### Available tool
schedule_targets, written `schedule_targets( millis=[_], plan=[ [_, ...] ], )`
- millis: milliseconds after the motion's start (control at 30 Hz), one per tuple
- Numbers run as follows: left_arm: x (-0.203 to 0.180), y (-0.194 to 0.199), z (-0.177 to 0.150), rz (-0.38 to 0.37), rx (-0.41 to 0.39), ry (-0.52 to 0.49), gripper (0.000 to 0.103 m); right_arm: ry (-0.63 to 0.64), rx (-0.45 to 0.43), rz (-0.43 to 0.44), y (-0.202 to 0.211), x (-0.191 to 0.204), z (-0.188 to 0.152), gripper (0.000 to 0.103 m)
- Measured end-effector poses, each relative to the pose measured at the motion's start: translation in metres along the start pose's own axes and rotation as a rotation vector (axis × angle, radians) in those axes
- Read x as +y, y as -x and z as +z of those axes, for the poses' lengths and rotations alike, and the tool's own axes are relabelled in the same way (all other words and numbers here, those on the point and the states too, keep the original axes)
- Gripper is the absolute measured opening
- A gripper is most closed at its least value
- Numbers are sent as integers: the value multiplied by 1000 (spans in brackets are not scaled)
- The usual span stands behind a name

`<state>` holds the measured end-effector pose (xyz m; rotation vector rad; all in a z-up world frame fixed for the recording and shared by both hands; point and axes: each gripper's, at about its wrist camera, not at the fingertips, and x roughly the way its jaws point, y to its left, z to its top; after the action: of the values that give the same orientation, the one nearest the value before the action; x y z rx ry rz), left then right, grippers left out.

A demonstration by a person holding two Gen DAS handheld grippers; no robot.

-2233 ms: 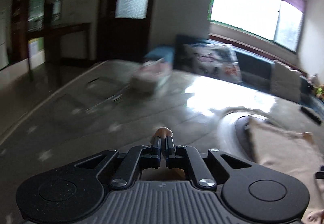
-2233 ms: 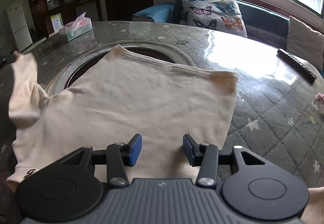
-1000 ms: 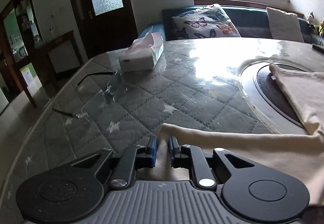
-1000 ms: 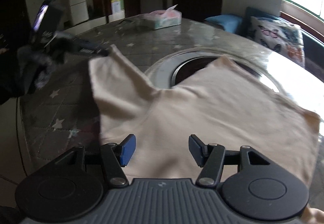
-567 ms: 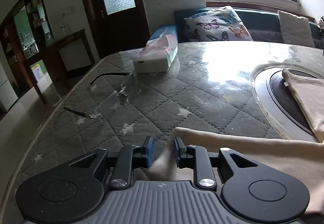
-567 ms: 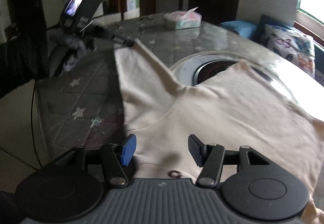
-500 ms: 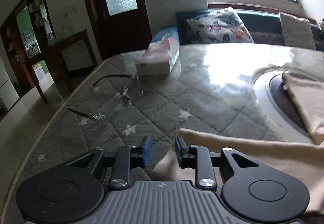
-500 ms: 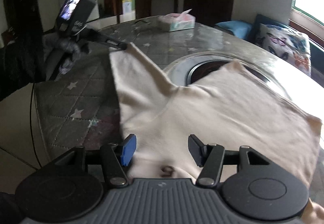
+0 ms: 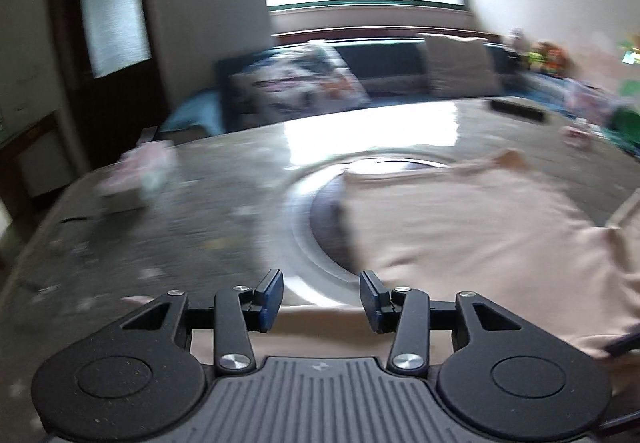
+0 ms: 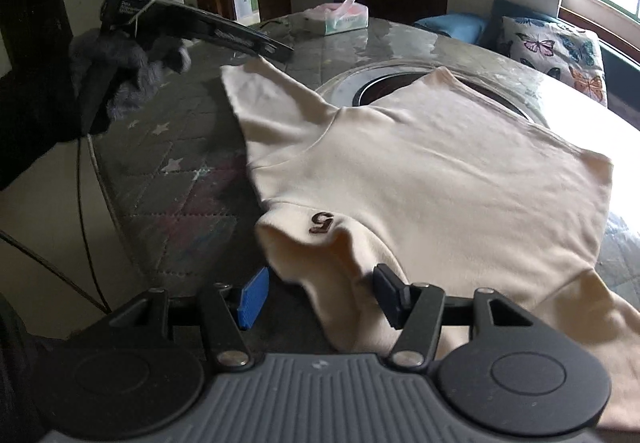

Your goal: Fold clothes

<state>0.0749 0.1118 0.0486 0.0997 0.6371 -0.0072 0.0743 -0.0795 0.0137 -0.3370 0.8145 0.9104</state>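
Note:
A cream T-shirt (image 10: 432, 171) lies spread on the round table, its collar with a brown mark (image 10: 321, 221) bunched up near me and one sleeve (image 10: 256, 91) laid out to the left. It also shows in the blurred left wrist view (image 9: 472, 219). My right gripper (image 10: 316, 295) is open, its jaws on either side of the collar fold, not closed on it. My left gripper (image 9: 322, 297) is open and empty above the sleeve edge; in the right wrist view it hovers (image 10: 286, 53) just past the sleeve's tip.
The table (image 10: 180, 147) has a quilted grey star-pattern cover under glass and a round metal-ringed recess (image 10: 400, 83) in the middle. A tissue box (image 10: 344, 17) stands at the far side. A remote (image 9: 516, 109) lies at the far right. A sofa with cushions (image 10: 552, 51) is behind.
My left gripper has opened wide, let go of the sleeve and swung right. My right gripper has come closer to the collar, which now lies between its open jaws.

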Motion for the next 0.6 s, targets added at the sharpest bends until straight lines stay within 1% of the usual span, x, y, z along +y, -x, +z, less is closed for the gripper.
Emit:
schedule_targets(
  millis=[67,167,300,367,400,433,467,600],
  plan=[
    [-25,-5,1,-57,1,-35,46,10,2,-8,2,0,-3,61],
    [-63,-9,-3,-158,-2,-101,46,-27,-20,8,11,-5,-6,61],
    [-106,-10,-20,-231,-11,-232,46,-38,-43,1,21,-6,-12,60],
    [-121,-11,-31,-241,0,-288,46,-60,-42,-4,22,-10,-17,61],
    [-128,-13,-37,-236,9,-319,46,-67,-44,-8,24,-11,-19,60],
    [-132,-13,-41,-226,-1,-339,46,-76,-48,-11,27,-13,-22,60],
    [-132,-13,-43,-222,-17,-350,46,-85,-58,-17,34,-16,-24,60],
    [-130,-13,-40,-228,-13,-346,46,-145,-106,-75,60,-34,-32,61]
  ],
)
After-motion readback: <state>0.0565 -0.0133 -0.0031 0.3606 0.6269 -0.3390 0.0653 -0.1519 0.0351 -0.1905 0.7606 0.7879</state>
